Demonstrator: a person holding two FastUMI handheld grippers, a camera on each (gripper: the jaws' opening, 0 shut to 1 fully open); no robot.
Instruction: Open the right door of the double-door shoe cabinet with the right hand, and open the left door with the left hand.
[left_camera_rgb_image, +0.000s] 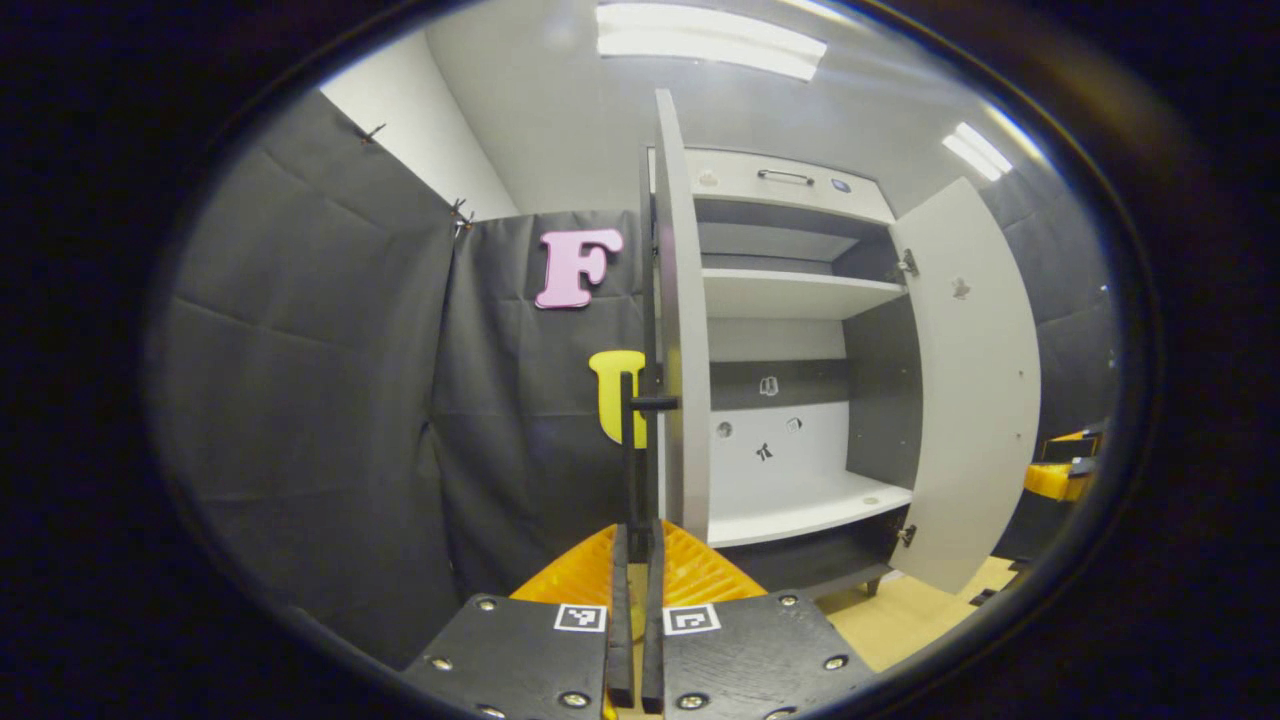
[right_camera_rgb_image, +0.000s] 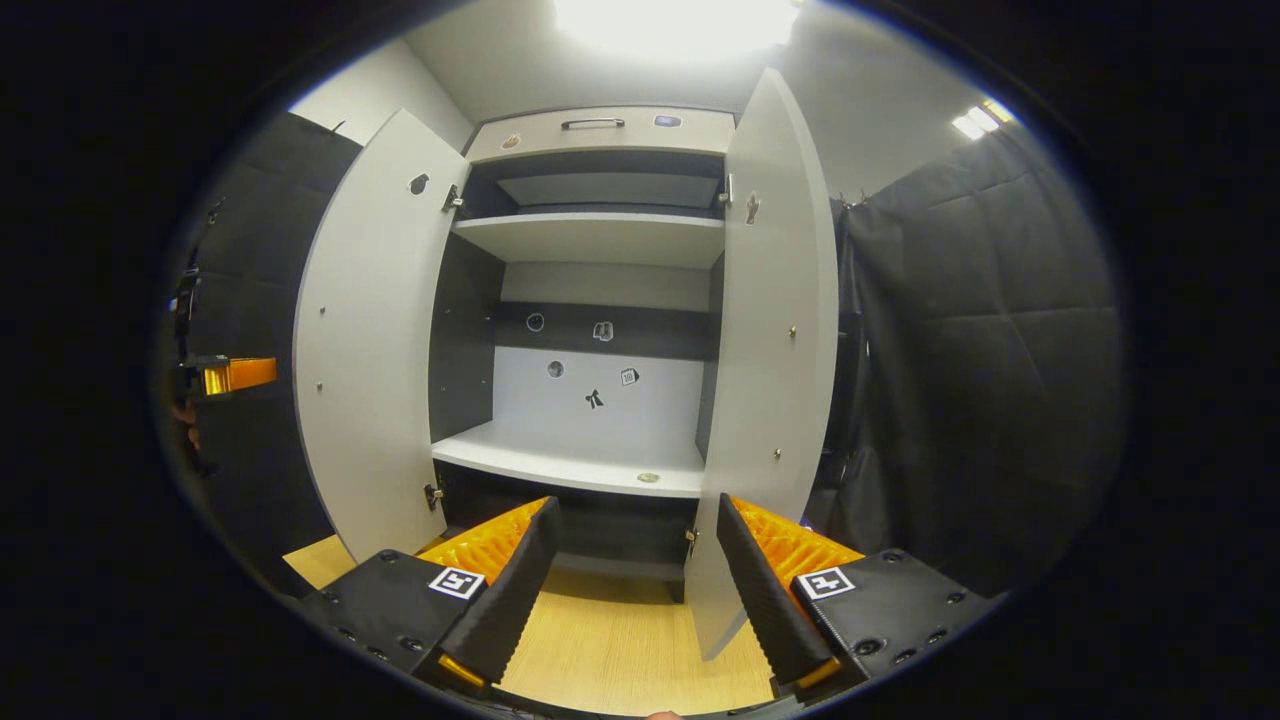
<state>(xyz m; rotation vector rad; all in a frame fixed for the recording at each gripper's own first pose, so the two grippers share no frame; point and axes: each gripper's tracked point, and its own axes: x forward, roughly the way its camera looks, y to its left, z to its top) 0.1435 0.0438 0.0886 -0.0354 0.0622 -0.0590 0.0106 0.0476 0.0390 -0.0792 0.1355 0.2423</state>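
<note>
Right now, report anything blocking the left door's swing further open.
Nothing visible blocks it. The left door stands edge-on in the left gripper view, with the left gripper closed on its black handle. On the door's outer side there is open space up to the black cloth wall.

Cabinet doors (right_camera_rgb_image: 375, 330) and shelves (right_camera_rgb_image: 590, 238): smooth matt pale-grey laminate, with small metal hinges (right_camera_rgb_image: 433, 493); the far top panel carries a dark metal-looking handle (right_camera_rgb_image: 592, 123). Gripper fingers (right_camera_rgb_image: 505, 575): ribbed black foam-like pads on glossy orange plastic, matt black plates behind. Floor (right_camera_rgb_image: 620, 640): light wood grain, low sheen; booth wall (left_camera_rgb_image: 300, 380) creased matt black cloth.
</note>
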